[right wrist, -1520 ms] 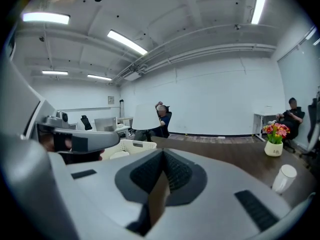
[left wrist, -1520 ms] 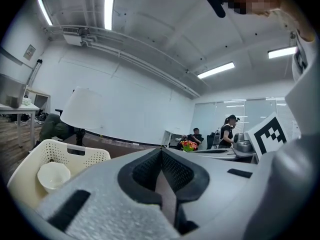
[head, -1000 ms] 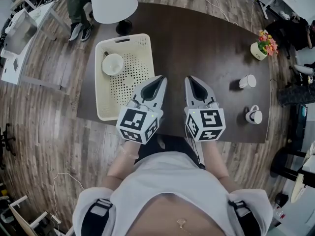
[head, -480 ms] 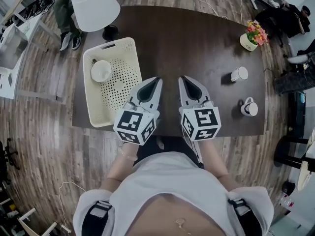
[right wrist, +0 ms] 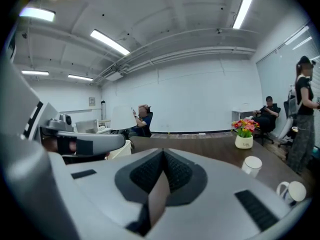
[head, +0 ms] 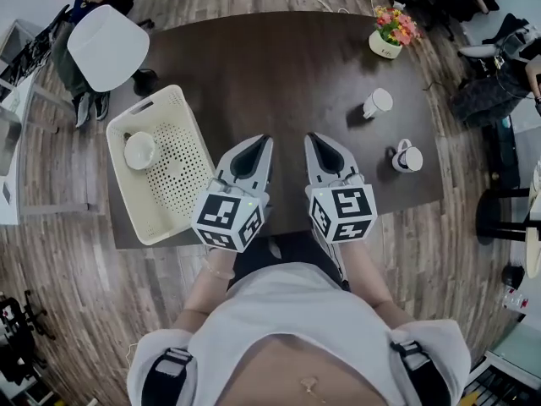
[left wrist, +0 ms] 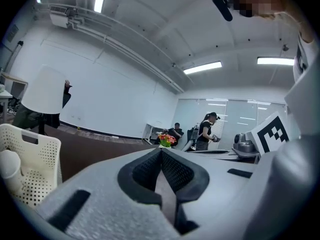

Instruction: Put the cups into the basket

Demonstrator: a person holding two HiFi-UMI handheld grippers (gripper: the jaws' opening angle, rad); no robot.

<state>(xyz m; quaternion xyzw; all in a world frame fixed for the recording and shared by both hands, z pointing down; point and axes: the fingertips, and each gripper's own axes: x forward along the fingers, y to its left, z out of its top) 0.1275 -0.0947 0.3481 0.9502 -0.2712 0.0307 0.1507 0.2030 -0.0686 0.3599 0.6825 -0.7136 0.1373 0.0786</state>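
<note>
Head view: I hold my left gripper [head: 254, 146] and my right gripper [head: 319, 145] side by side over the near edge of the dark counter [head: 287, 74], both pointing away from me. The cream basket [head: 182, 197] lies on the counter's left end with one white cup [head: 139, 150] inside it. A second white cup [head: 377, 102] and a handled mug [head: 407, 158] stand well apart from the basket on the right side of the counter, with a flower pot [head: 389, 36] at the far right corner. A white lamp shade [head: 107, 46] rises behind the basket.

Left gripper view: the left gripper [left wrist: 161, 151] has its fingers pressed together with nothing between them. The basket [left wrist: 35, 149] and its cup [left wrist: 10, 164] sit at the left edge.

Right gripper view: the right gripper [right wrist: 162, 154] also has its fingers closed tight and empty. The cup [right wrist: 251, 165] and the mug [right wrist: 292, 191] stand to the right, the flower pot [right wrist: 244, 134] beyond them.
</note>
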